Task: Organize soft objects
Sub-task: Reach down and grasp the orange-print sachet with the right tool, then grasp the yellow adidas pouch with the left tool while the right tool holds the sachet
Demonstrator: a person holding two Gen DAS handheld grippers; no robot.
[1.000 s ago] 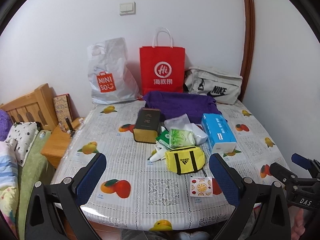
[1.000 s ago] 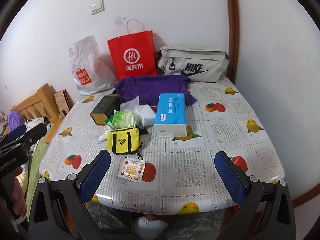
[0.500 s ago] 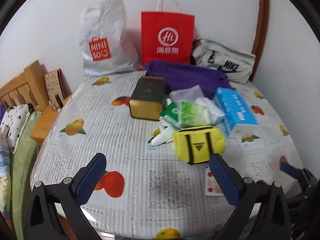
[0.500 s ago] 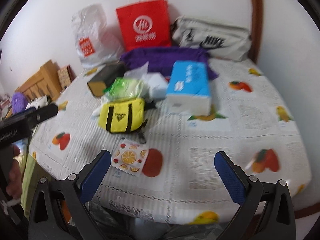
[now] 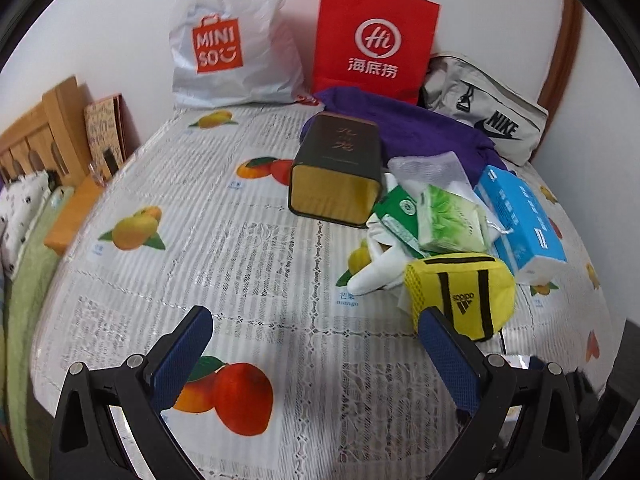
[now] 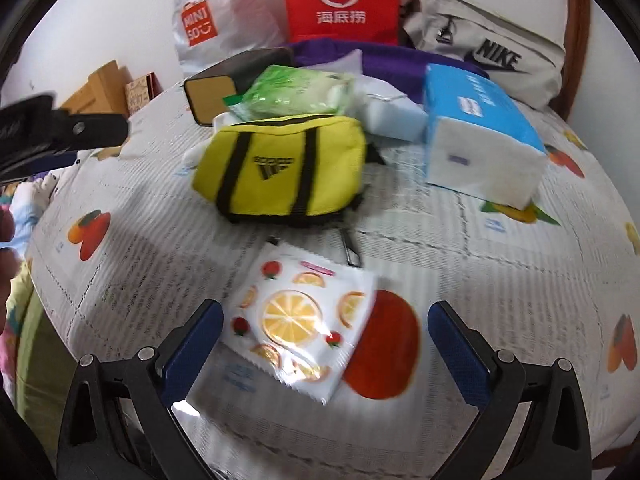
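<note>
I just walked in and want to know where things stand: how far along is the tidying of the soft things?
Nothing looks sorted yet. Both the left gripper and right gripper are open and empty. The right one is nearest the fruit-print packet. The yellow pouch, green tissue pack and blue tissue pack lie clustered on the table.

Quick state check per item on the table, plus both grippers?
left gripper: open, empty
right gripper: open, around nothing, just short of the packet
fruit-print packet: flat, sealed
yellow pouch: lying on its side
blue tissue pack: lying flat
dark tin: tipped on its side
red paper bag: upright
</note>
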